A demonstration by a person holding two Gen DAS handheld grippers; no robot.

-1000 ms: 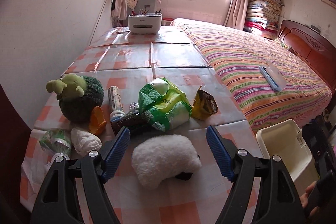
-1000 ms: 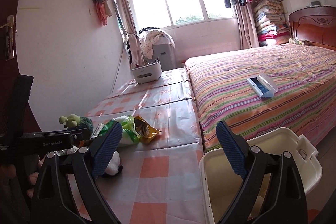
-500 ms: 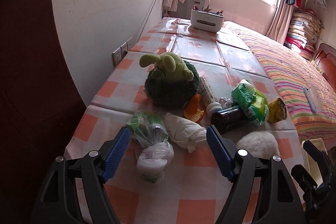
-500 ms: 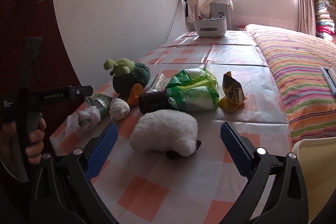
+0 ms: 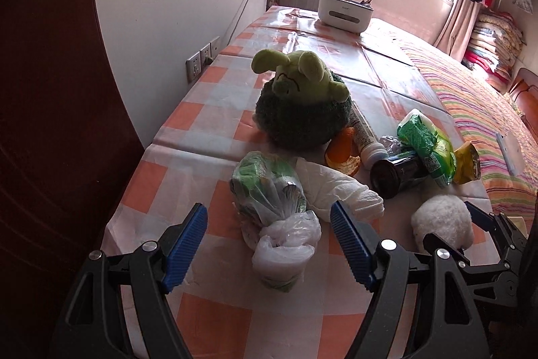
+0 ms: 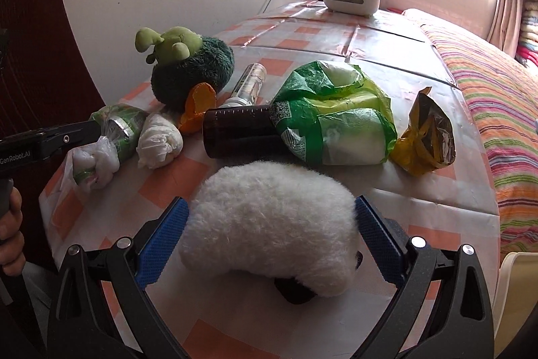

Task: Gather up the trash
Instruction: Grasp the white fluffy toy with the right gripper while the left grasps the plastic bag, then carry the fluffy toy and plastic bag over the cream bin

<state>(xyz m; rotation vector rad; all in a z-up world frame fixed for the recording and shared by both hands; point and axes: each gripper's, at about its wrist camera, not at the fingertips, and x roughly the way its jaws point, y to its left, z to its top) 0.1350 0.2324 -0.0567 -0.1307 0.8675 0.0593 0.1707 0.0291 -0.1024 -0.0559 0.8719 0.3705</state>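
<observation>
Tongs apart on both sides. Left gripper [image 5: 269, 241] straddles the tied bag [image 5: 274, 207] of trash — bag dead ahead between the blue pads, not yet touched, long axis running away from the tongs, knot end nearest. Tissue wad [image 5: 339, 190] just beside its right pad. Right gripper [image 6: 270, 244] brackets the white plush [image 6: 272, 227], no trash. Left is nearer: likely closes on the knot.

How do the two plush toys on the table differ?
The green plush toy is dark green with a lighter green head; the white plush toy is plain white and fluffy. The green one sits near the wall; the white one lies between the open right gripper's fingers. Both rest on the checked tablecloth.
</observation>
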